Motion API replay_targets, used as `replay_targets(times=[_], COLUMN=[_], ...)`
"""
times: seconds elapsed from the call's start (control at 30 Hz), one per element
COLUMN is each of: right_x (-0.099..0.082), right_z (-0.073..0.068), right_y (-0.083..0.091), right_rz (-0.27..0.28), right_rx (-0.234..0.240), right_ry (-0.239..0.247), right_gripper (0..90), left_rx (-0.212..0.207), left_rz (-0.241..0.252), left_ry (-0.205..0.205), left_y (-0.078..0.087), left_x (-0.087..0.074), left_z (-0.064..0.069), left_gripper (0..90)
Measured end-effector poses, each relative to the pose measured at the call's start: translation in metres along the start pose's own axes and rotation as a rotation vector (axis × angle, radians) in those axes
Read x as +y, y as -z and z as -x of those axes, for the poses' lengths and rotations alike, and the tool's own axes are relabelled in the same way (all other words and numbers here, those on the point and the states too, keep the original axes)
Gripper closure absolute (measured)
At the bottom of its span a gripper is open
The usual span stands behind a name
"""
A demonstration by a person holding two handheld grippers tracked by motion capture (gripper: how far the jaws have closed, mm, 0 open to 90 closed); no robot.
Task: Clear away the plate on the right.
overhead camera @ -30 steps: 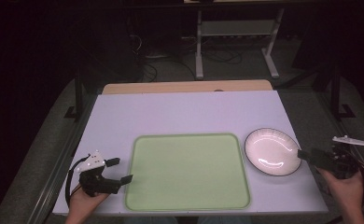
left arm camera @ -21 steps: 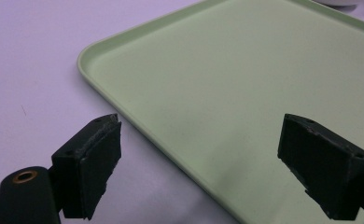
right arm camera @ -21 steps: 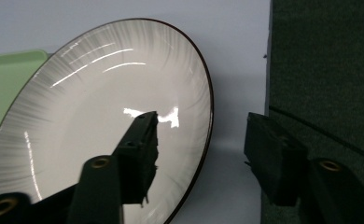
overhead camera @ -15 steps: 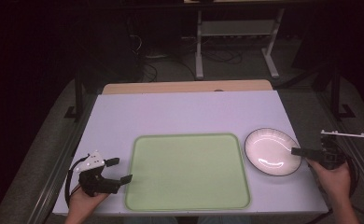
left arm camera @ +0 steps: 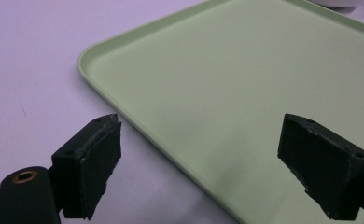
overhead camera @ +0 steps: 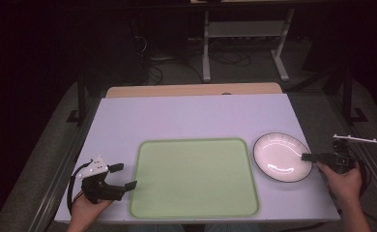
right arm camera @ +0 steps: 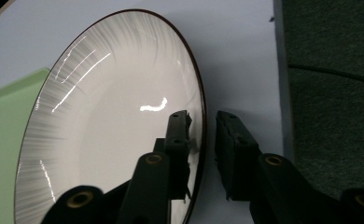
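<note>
Right gripper (right arm camera: 203, 140) closing astride plate (right arm camera: 110, 116) rim.

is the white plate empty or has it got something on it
Empty: the plate shows only bare glossy white with light glints, also in the right gripper view.

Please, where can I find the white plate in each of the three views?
High view: the white plate lies at right of centre, just right of the green tray, with the right gripper at its right rim.
Left gripper view: a small white piece at the top right edge may be it; I cannot tell.
Right gripper view: the plate fills left and centre.
Shared landmark: the green tray.
</note>
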State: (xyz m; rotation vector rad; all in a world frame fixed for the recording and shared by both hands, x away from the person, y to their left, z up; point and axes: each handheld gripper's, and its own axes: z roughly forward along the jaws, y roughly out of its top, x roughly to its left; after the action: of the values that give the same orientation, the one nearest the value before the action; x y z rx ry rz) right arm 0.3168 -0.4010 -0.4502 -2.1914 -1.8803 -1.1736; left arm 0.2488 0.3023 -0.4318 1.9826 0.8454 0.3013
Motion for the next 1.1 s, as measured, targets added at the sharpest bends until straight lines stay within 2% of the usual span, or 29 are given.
replay_targets(times=[0.17,0.3,0.43,0.67,0.87,1.0,1.1], right_x=[0.000,0.000,0.000,-0.001,-0.002,-0.004,-0.005], right_z=[0.001,0.008,0.008,0.013,0.014,0.018,0.018], right_y=[-0.002,-0.001,-0.001,-0.001,-0.001,-0.001,-0.001], right_rz=[-0.006,-0.008,-0.007,0.001,0.003,0.015,0.019], right_rx=[0.034,0.079,0.081,0.122,0.127,0.161,0.163], right_ry=[-0.030,-0.084,-0.097,-0.161,-0.179,-0.236,-0.245], right_gripper=[79.6,82.1,82.5,82.4,82.6,82.3,82.3], left_rx=[-0.001,-0.002,-0.002,-0.002,-0.003,0.000,0.002], left_rz=[-0.002,-0.002,-0.004,-0.003,-0.003,0.000,0.000], left_ry=[0.000,0.001,-0.001,0.001,-0.001,0.002,0.002], left_y=[0.000,0.000,-0.001,-0.001,-0.001,0.000,0.000], left_x=[0.000,0.000,0.000,0.000,0.000,0.000,0.000], left_z=[0.000,0.000,0.000,0.000,0.001,0.000,0.000], left_gripper=[13.3,13.3,13.3,13.3,13.3,13.3,13.3])
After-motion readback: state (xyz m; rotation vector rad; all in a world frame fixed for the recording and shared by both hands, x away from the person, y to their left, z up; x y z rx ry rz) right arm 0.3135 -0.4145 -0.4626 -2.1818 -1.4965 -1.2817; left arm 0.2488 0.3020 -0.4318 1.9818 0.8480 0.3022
